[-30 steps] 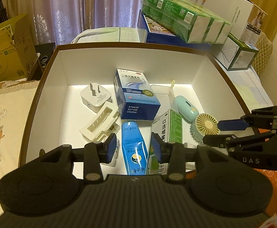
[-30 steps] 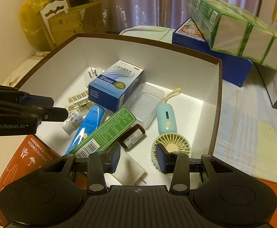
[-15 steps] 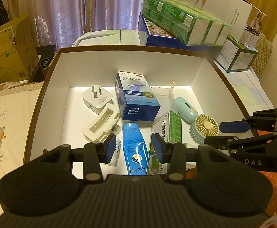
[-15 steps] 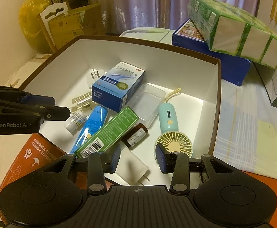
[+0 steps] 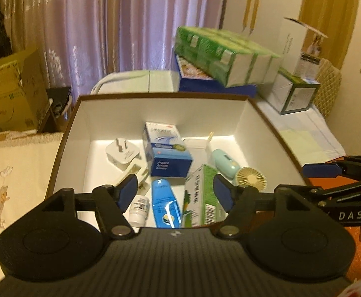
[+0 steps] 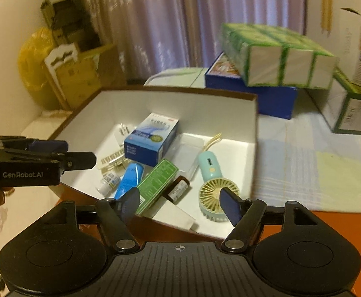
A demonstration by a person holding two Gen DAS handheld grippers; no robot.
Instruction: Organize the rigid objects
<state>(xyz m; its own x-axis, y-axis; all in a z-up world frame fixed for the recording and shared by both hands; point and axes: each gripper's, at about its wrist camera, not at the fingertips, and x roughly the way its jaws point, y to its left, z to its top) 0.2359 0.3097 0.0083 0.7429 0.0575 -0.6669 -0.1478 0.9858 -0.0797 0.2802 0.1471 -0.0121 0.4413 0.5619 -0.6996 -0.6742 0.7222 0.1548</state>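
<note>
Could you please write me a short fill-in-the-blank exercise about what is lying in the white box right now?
1. The handheld fan has a mint-green handle and a ____ loop strap.
2. The blue-and-white medicine carton lies ____ the white box.
3. Both the left tongs and right tongs hold ____.

Missing words: yellow; inside; nothing

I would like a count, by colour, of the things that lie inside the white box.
Blue: 2, medicine box, tube
Green: 2, carton, fan
White: 4, plug, plastic tray, small bottle, flat box
Clear: 1, case
Brown: 1, vial
Total: 10
</note>
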